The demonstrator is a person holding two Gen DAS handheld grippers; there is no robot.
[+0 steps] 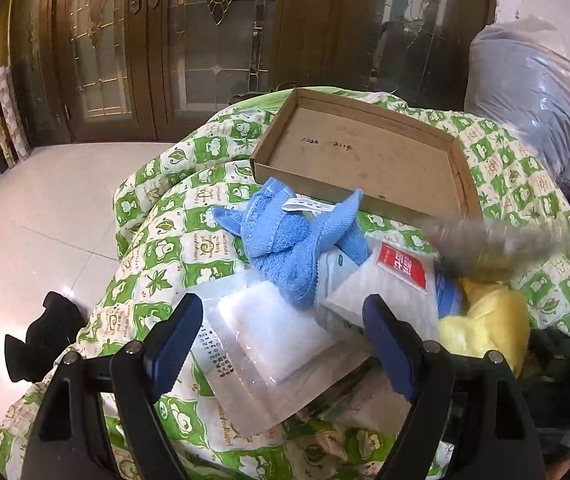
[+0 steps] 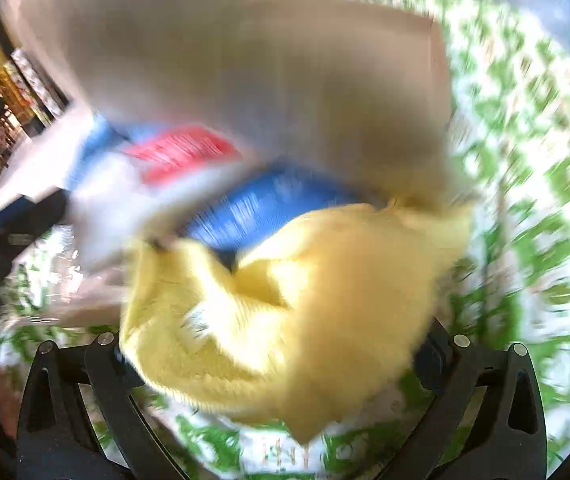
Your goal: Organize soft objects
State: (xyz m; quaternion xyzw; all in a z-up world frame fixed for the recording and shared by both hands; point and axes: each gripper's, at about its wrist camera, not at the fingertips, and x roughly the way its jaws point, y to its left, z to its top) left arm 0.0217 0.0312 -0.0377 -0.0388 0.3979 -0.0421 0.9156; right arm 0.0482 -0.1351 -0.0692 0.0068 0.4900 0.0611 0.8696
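**Quilt piled with soft goods beside a bare box**

Green-and-white quilt (image 1: 165, 236) carries a shallow cardboard box (image 1: 461, 184). Just before it lies a blue towel (image 1: 289, 240), resting on clear packets (image 1: 281, 332) and a red-labelled pack (image 1: 401, 268). Left gripper (image 1: 285, 340) hangs released above the packets. Right gripper (image 2: 273, 356), blurred, is clenched on a yellow cloth (image 2: 285, 304) right of the pile.

Left tongs (image 1: 285, 320) agape, right tongs (image 2: 277, 356) blurred.
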